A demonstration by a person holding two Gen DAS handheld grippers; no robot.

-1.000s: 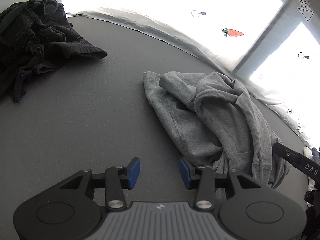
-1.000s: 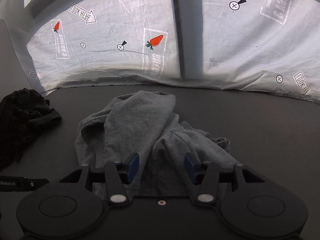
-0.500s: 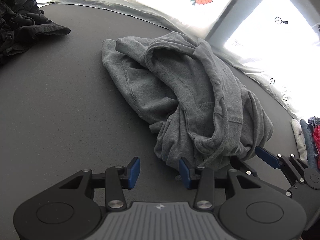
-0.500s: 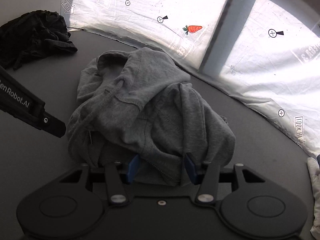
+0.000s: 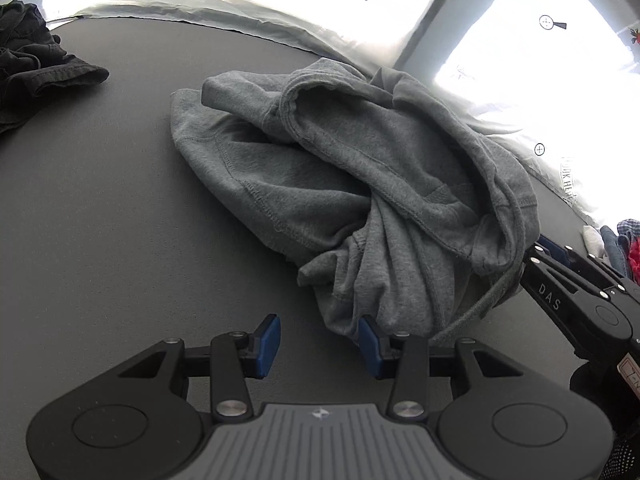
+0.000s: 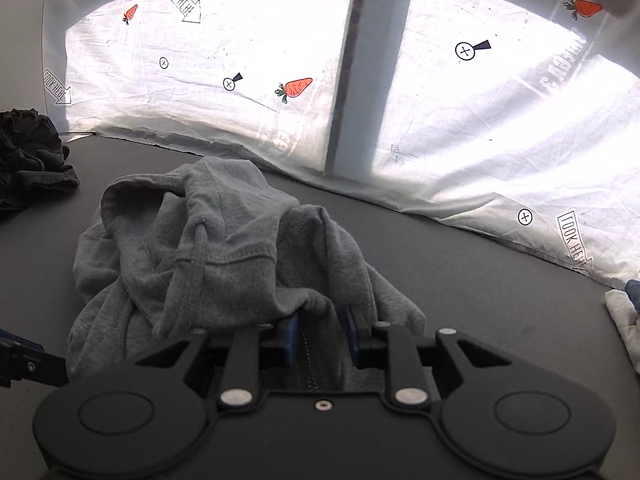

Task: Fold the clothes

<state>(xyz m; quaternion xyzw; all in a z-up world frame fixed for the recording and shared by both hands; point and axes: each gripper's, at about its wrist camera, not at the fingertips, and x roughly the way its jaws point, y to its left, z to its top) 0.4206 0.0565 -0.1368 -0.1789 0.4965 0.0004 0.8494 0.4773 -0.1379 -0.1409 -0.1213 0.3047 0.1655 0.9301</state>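
Note:
A crumpled grey hoodie (image 5: 360, 184) (image 6: 224, 264) lies in a heap on the dark grey table (image 5: 100, 200). My right gripper (image 6: 320, 336) is at the heap's near edge. Its jaws are closing, with a fold of the hoodie's zipper edge between the blue pads (image 6: 290, 340) and filling the gap; cloth drapes over the left finger. In the left wrist view the right gripper (image 5: 538, 250) pokes into the heap's right side. My left gripper (image 5: 319, 342) stands open just in front of the hoodie's lower hem. Its right pad (image 5: 370, 344) is beside the cloth, with nothing between the pads.
A pile of black clothes (image 5: 32, 60) (image 6: 28, 160) lies at the table's far left. More clothes (image 5: 616, 240) (image 6: 624, 312) sit at the right edge. A white sheet printed with carrots (image 6: 480, 120) hangs behind the table. Bare tabletop (image 6: 480, 280) lies right of the hoodie.
The left gripper has come closer to the hoodie's near hem, still open. The right gripper's jaws have narrowed onto the hoodie's zipper fold, and its view has rolled.

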